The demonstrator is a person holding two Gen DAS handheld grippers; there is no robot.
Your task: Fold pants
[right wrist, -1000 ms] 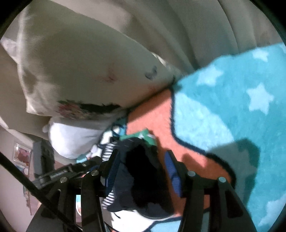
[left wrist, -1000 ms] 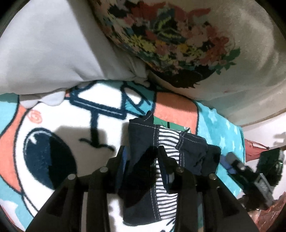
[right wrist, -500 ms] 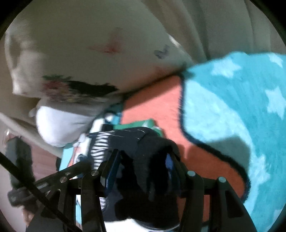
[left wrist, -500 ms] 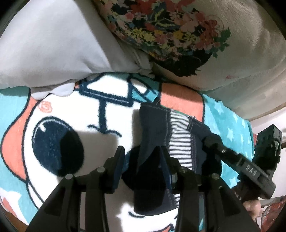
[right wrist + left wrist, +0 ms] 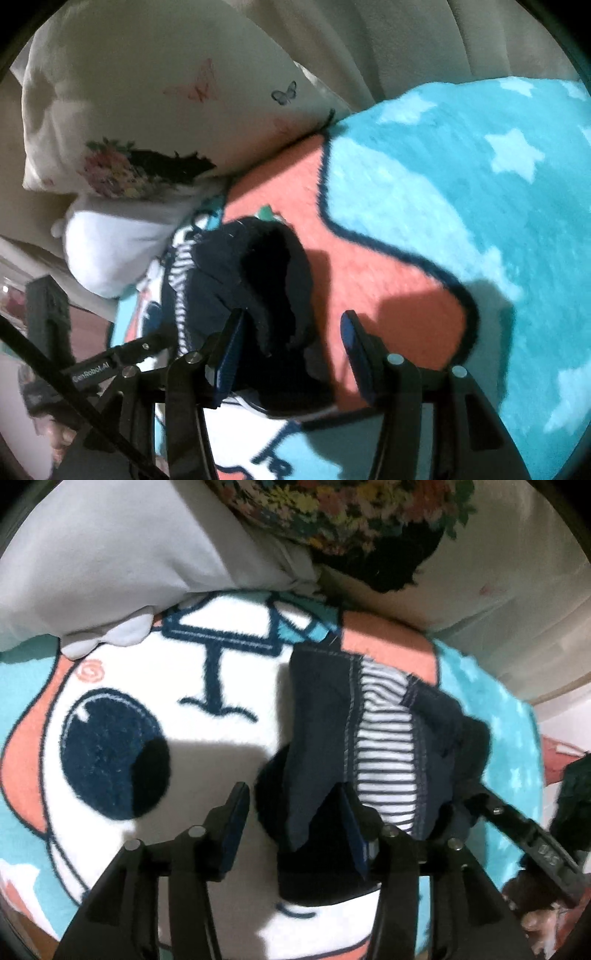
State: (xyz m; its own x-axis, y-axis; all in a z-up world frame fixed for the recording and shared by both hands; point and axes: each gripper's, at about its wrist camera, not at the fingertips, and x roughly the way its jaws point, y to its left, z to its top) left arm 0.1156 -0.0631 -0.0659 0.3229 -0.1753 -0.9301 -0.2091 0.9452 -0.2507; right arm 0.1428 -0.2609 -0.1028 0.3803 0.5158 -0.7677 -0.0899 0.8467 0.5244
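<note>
Small dark navy pants (image 5: pixel 321 709) with a striped lining lie bunched on a cartoon fleece blanket (image 5: pixel 147 686). My left gripper (image 5: pixel 293 812) points down over their near end and its jaws are opening. The dark cloth lies between them against the right finger (image 5: pixel 351 823), clear of the left pad. In the right wrist view the same pants (image 5: pixel 236 273) sit on the orange patch. The jaws of my right gripper (image 5: pixel 291 339) are opening. Dark cloth lies in their gap beside the left finger (image 5: pixel 231 339), with bare blanket (image 5: pixel 443 184) towards the right finger.
A white pillow (image 5: pixel 110 554) and a floral pillow (image 5: pixel 369 517) lie along the blanket's far edge, just behind the pants. The right gripper's arm (image 5: pixel 517 830) reaches in from the right. The left gripper (image 5: pixel 103 369) shows at the lower left of the right wrist view.
My left jaws have spread and let go of the dark cloth. In the right wrist view the cloth that filled the jaws now lies by the left finger. Both grippers have shifted over the blanket.
</note>
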